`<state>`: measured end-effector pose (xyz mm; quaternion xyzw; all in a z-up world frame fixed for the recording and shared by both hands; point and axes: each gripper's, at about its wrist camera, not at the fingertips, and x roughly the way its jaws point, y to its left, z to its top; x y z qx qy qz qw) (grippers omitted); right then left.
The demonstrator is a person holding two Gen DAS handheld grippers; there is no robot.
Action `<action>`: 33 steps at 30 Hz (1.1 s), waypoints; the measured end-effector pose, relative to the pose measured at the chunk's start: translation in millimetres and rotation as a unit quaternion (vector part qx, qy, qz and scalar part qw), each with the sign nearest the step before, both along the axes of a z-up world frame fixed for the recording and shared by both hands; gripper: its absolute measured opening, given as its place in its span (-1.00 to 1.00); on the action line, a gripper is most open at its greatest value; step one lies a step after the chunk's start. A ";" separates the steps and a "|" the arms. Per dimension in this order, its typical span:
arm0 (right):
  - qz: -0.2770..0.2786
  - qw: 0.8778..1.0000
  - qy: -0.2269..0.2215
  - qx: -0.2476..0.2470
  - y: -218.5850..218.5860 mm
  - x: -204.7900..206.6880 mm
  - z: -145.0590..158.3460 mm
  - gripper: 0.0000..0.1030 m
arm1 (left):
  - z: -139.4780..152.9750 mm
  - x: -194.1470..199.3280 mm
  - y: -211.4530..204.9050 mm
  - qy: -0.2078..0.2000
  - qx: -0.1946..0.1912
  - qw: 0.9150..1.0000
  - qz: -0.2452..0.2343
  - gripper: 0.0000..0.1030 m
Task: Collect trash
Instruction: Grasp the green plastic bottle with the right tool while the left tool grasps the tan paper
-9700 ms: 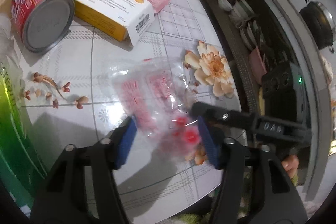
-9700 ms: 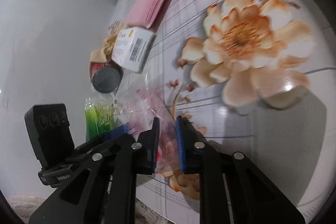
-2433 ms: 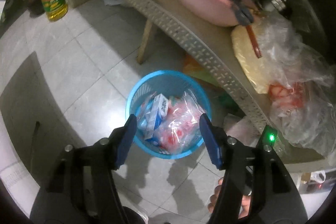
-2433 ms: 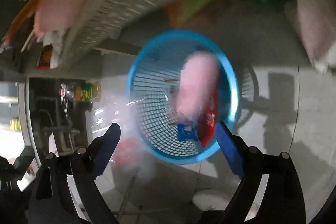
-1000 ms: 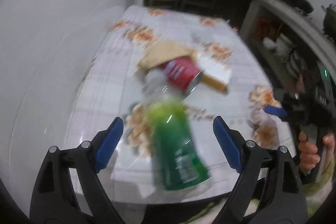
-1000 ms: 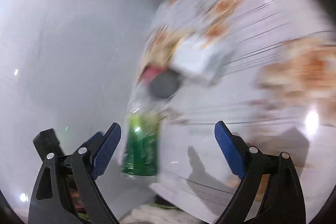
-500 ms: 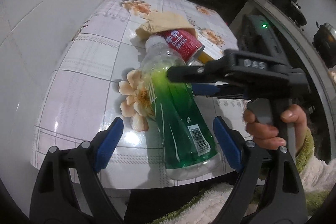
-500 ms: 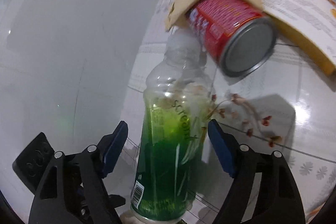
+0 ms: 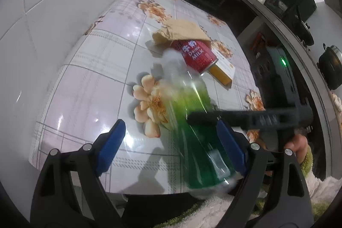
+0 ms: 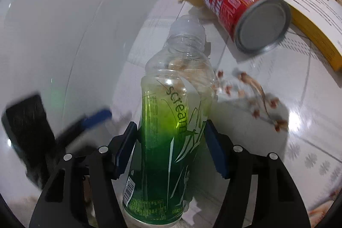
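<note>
Right claw (image 10: pixel 170 149): its jaws are closing around the green-tinted clear plastic bottle (image 10: pixel 166 134); the blue pads sit at the bottle's flanks, the left about touching, the right with a sliver of gap, so no firm grip yet.
Bottle: lies on its side at the near edge of the floral-tiled surface (image 9: pixel 102 69), base toward the person, white cap pointing away; its long axis runs straight out between the right claw's jaws.
Left claw (image 9: pixel 170 142): wide open, empty, hanging above the bottle's lower half, with the right one crossing in front.
Nearer hand: the right, I'd judge.
Beyond the cap: red milk can (image 10: pixel 241 12) on its side, tucked under crumpled brown paper (image 9: pixel 181 32).
Farthest: yellow-and-white carton (image 10: pixel 310 20), just beside the can.
</note>
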<state>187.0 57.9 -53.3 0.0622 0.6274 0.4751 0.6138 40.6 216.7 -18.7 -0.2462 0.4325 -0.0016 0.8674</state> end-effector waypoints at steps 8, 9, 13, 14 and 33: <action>-0.001 1.000 -0.008 -0.026 -70.5 -18.2 4.1 0.22 | 9.8 39.8 0.8 -0.044 -0.012 0.999 0.002 0.61; -0.011 0.999 -0.010 -0.031 -84.2 -19.9 5.1 0.22 | 14.0 50.1 -1.0 -0.053 -0.011 0.999 -0.002 0.61; -0.062 0.997 -0.020 -0.050 -131.9 -18.9 7.1 0.22 | 32.1 89.6 -8.6 -0.087 -0.001 0.996 -0.025 0.61; -0.077 0.996 -0.020 -0.051 -143.1 -16.9 7.1 0.22 | 36.2 100.7 -10.9 -0.093 0.007 0.995 -0.031 0.63; -0.280 0.951 -0.084 -0.105 -221.4 21.0 12.4 0.22 | -18.8 286.4 -41.3 0.084 0.167 0.968 -0.170 0.67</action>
